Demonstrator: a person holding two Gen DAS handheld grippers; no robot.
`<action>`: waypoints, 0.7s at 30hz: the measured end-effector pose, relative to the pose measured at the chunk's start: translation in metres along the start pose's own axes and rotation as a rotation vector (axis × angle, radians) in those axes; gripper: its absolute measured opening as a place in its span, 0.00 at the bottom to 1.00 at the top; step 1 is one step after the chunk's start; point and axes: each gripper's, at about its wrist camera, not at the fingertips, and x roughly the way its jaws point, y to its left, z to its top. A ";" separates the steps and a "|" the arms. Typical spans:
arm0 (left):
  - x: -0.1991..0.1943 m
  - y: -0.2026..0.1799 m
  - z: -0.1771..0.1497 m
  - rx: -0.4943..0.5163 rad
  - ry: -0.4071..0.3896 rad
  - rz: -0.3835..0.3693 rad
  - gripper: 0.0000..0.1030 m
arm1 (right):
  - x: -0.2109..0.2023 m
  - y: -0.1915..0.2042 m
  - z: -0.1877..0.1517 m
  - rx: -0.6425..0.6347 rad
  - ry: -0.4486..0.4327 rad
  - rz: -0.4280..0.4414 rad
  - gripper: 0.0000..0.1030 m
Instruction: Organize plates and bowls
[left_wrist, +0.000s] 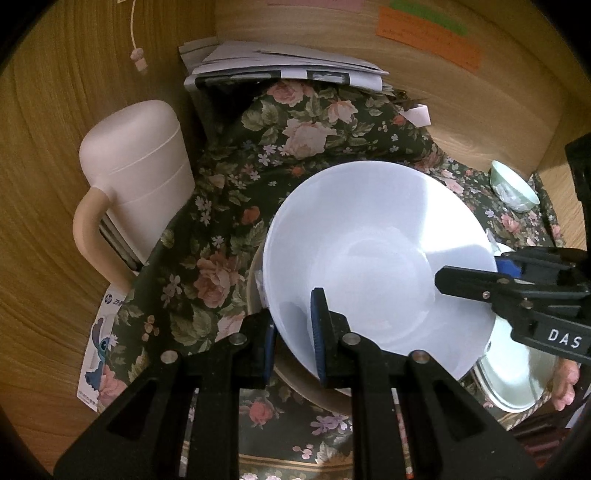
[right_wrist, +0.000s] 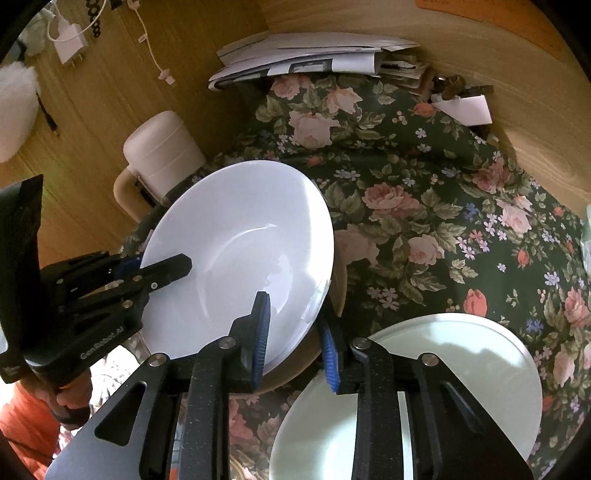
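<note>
In the left wrist view, the left gripper has its two blue-padded fingers set on either side of the near rim of a white plate, one pad inside the dish and one beneath it, clamped on that rim. The plate is tilted, its far edge raised above the floral cloth. Under it lies a beige plate, only an edge showing. The right gripper reaches in from the right, one black finger lying over the white plate's rim (its other finger is hidden beneath). A small green bowl sits far right on the cloth, well apart.

In the right wrist view, the right gripper straddles the white plate's near-right rim, one pad on the upper face, the other below and outside the edge; a gap shows, so whether it clamps I cannot tell. The left gripper grips the plate's left edge. A pale green plate lies flat just beside, lower right.
</note>
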 end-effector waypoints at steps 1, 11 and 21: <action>-0.001 -0.001 -0.001 0.001 0.000 0.002 0.16 | -0.001 -0.001 0.000 0.003 -0.001 0.002 0.25; 0.002 0.000 0.000 -0.007 0.010 -0.003 0.16 | -0.014 0.000 -0.001 -0.006 -0.029 -0.026 0.28; 0.001 -0.006 0.003 0.021 0.000 0.011 0.17 | -0.010 -0.009 -0.005 0.002 -0.024 -0.026 0.41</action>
